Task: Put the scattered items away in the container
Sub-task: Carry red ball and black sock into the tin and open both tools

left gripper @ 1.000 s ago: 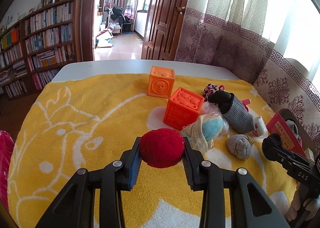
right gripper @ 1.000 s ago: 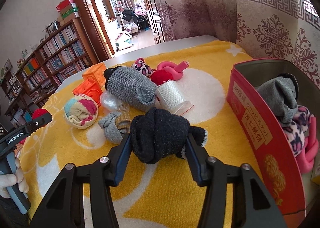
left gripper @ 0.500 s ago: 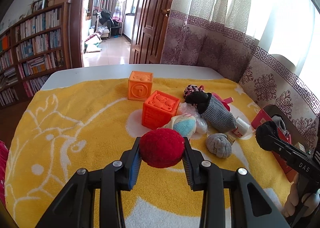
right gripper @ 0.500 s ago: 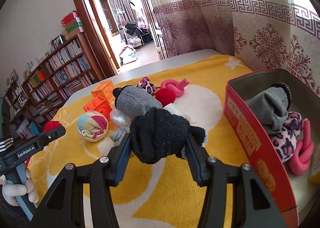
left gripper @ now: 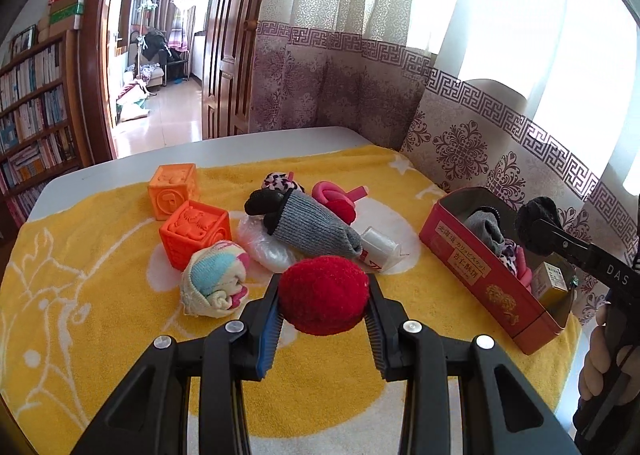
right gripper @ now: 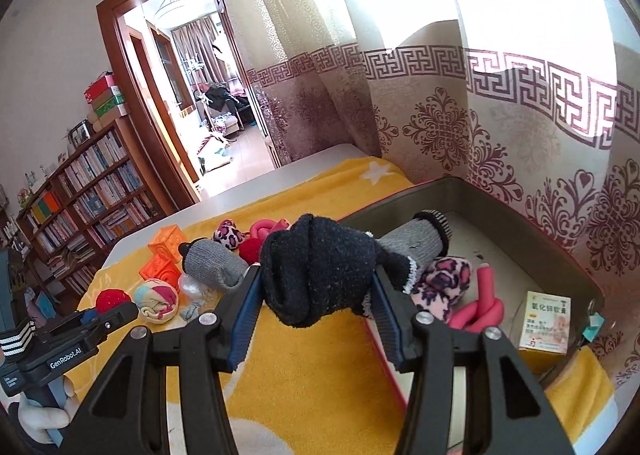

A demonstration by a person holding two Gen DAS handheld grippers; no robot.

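My left gripper (left gripper: 322, 301) is shut on a red pompom ball (left gripper: 323, 295) and holds it above the yellow towel (left gripper: 100, 315), left of the red tin (left gripper: 476, 275). My right gripper (right gripper: 316, 291) is shut on a black rolled sock (right gripper: 316, 267) and holds it over the near left rim of the tin (right gripper: 560, 239); it also shows above the tin in the left wrist view (left gripper: 536, 225). Inside the tin lie a grey sock (right gripper: 416, 239), a leopard roll (right gripper: 444, 283), a pink twisted tube (right gripper: 480, 307) and a small carton (right gripper: 546, 321).
On the towel lie two orange cubes (left gripper: 196, 231), a pastel sock ball (left gripper: 214, 283), a grey-and-black sock (left gripper: 308, 227), a clear bag (left gripper: 264, 247), a white packet (left gripper: 380, 251), a pink tube (left gripper: 336, 195) and a leopard roll (left gripper: 280, 181). Curtains hang behind; bookshelves stand left.
Both grippers have moved right toward the tin with their loads. The right one has risen with the black sock to over the tin's rim.
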